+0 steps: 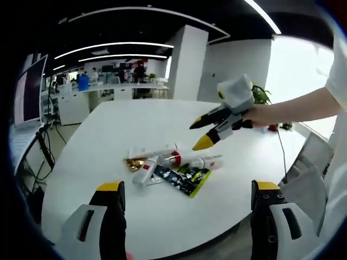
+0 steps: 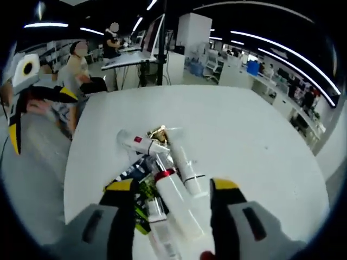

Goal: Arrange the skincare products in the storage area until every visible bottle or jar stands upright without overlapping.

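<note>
A pile of skincare products lies flat and overlapping on the white round table [image 1: 108, 141]. It holds a white bottle with a red band [image 1: 174, 157], a gold-capped tube [image 1: 135, 163], a small white tube with a red label [image 1: 213, 162] and a dark packet with green print [image 1: 181, 179]. My left gripper [image 1: 188, 189] is open, low and in front of the pile. My right gripper [image 1: 200, 134] hovers open just above the pile's right side, held by a hand. In the right gripper view, my right gripper [image 2: 172, 185] straddles the red-banded bottle [image 2: 176, 206] and a white tube [image 2: 187, 162], without closing on them. The left gripper [image 2: 40, 115] shows at the left, open.
The table's near edge [image 1: 162, 246] runs just past my left jaws. Past the table's left side are desks and a monitor [image 1: 32, 92]. People sit at desks [image 2: 81, 67] beyond the table. A white pillar [image 1: 187, 62] stands behind it. A small plant [image 1: 261, 96] sits at the far right.
</note>
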